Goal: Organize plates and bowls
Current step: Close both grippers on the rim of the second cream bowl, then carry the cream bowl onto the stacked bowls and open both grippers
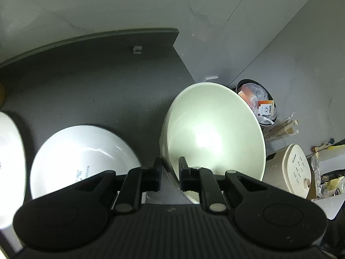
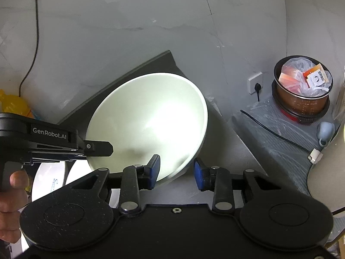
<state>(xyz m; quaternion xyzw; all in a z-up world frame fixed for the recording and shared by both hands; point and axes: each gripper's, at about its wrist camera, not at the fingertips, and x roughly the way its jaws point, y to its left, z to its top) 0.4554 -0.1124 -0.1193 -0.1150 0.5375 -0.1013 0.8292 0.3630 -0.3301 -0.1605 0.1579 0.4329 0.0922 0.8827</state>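
Pale green glazed ceramic bowl [image 1: 215, 138] is clamped by its rim in your left gripper [image 1: 170, 172], one finger inside the wall and one outside; it hangs tilted, mouth toward the camera, above the dark grey speckled countertop [image 1: 97, 82]; the bowl is the reference for everything below.

Right gripper [image 2: 176, 172] sits just under the bowl's lower rim, blue pads [image 2: 155, 170] spread apart, gripping nothing; rim lies between them but untouched as far as I can tell.

White printed ceramic bowl [image 1: 82, 155] rests on the counter just left of the green bowl; another white dish [image 1: 10, 161] beyond it, only partly in frame.

My read: you're carrying the green bowl toward a stack; likely target is the white bowl, can't confirm.

Advice: level the green bowl before lowering; a one-sided rim pinch on glaze can slip, so move slowly; bring the right pads onto the opposite rim for support if it sags; centre over the target, lower until it seats, then let go; keep it off the counter edge, floor clutter lies right of the bowl.
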